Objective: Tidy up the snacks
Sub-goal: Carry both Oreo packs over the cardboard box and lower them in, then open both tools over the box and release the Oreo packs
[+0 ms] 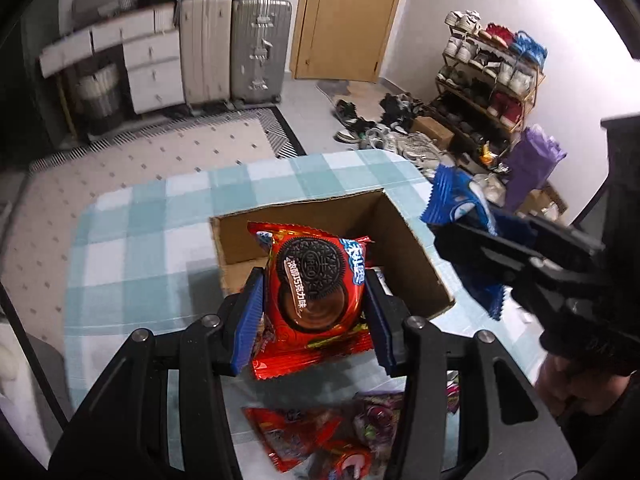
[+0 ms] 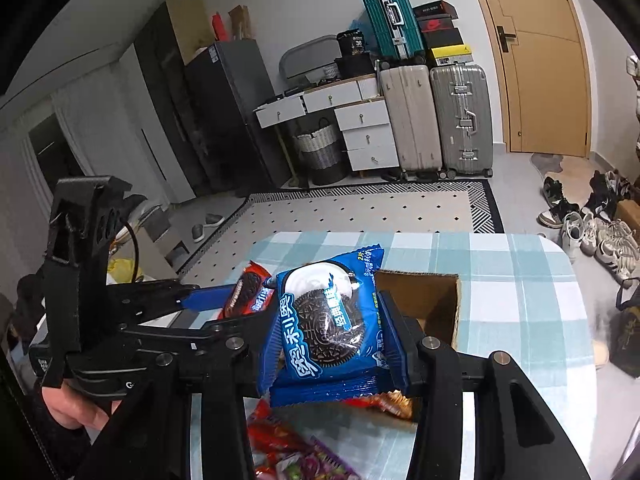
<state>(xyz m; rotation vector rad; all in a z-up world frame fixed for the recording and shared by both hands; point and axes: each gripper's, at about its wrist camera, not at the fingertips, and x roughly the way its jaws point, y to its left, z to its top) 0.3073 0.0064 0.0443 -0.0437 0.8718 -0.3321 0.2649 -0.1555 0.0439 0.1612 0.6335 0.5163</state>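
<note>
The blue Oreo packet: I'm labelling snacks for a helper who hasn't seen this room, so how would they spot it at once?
Find the table with the teal checked cloth and the open cardboard box on it. Just before the box, the right hand-held gripper is shut on the blue Oreo packet. It is blue with a white cream picture; the red Oreo packet in the left hand-held gripper is not.

The cardboard box (image 1: 332,248) is open on top, so things can go in from above. Its tall side walls block the way from the sides. The left gripper (image 1: 314,304) holds a red cookie pack (image 1: 314,292) right over the opening and fills much of that space. The right gripper (image 2: 332,328) with its blue cookie pack (image 2: 330,320) hangs just beside the box. Loose snack packs (image 1: 332,436) lie on the checked table (image 1: 140,248) close to both grippers. The far side of the table has room.
</note>
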